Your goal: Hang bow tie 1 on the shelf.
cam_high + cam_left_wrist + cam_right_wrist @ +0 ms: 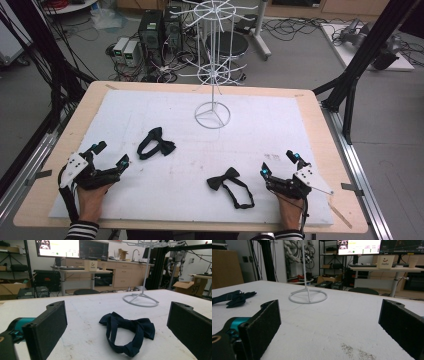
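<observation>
Two dark bow ties lie on the white board. One bow tie (pixel 156 142) (pixel 127 332) rests left of centre, a short way ahead of my left gripper (pixel 112 154), whose black pads (pixel 47 327) stand wide apart with nothing between them. The other bow tie (pixel 230 185), strap trailing toward the front edge, lies just left of my right gripper (pixel 278 162). That gripper is open too, its pads (pixel 262 325) empty over bare board. A bow tie (pixel 233 298) shows far off at the left edge of the right gripper view.
A tall white wire display stand (pixel 212 65) rises from a ring base (pixel 212 116) (pixel 141 300) (pixel 308 297) at the back centre of the board. The wooden table edge (pixel 320 130) frames the board. Black frame posts (pixel 360 65) stand at the right.
</observation>
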### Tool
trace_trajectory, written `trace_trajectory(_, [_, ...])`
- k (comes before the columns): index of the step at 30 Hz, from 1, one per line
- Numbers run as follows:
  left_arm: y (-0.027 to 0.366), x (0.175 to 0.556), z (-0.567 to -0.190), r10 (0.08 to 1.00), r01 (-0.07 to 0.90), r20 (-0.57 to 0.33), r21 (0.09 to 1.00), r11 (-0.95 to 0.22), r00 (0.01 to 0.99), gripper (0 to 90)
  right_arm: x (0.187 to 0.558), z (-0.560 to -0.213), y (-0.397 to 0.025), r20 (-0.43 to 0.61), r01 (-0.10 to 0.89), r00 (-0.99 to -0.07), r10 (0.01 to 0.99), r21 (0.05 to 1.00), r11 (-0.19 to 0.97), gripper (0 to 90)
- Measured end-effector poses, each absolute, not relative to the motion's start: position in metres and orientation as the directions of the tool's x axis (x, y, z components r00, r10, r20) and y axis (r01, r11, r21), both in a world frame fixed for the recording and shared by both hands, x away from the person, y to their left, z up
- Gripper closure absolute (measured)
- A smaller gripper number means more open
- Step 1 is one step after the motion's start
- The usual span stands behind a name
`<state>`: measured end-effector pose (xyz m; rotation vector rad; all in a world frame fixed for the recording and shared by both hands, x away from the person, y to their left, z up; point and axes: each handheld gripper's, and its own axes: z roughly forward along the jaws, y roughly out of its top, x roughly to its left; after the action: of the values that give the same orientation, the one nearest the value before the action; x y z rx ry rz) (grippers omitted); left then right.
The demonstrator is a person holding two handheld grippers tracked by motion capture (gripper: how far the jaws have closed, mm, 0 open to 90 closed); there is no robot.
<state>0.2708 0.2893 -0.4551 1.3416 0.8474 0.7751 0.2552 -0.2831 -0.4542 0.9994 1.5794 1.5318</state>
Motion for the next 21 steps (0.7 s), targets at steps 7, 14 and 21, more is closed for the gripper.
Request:
trace_trajectory(7, [0.292,0.273,-0.448,0.854,0.014,-0.074,0.997,0.078,0.515,3.2,0.255,-0.454,-0.283,0.027,0.053,-0.449,0.893,0.999,-0.003,3.4])
trace_trajectory(14, [0.297,0.281,-0.431,0.814,0.057,-0.091,0.996,0.071,0.574,3.2,0.255,-0.454,-0.283,0.027,0.054,-0.45,0.893,0.999,-0.003,3.4])
trace_trajectory(21, [0.299,0.294,-0.407,0.776,0.083,-0.079,0.996,0.035,0.626,3.2,0.255,-0.454,-0.283,0.031,0.054,-0.447,0.894,0.999,-0.007,3.4])
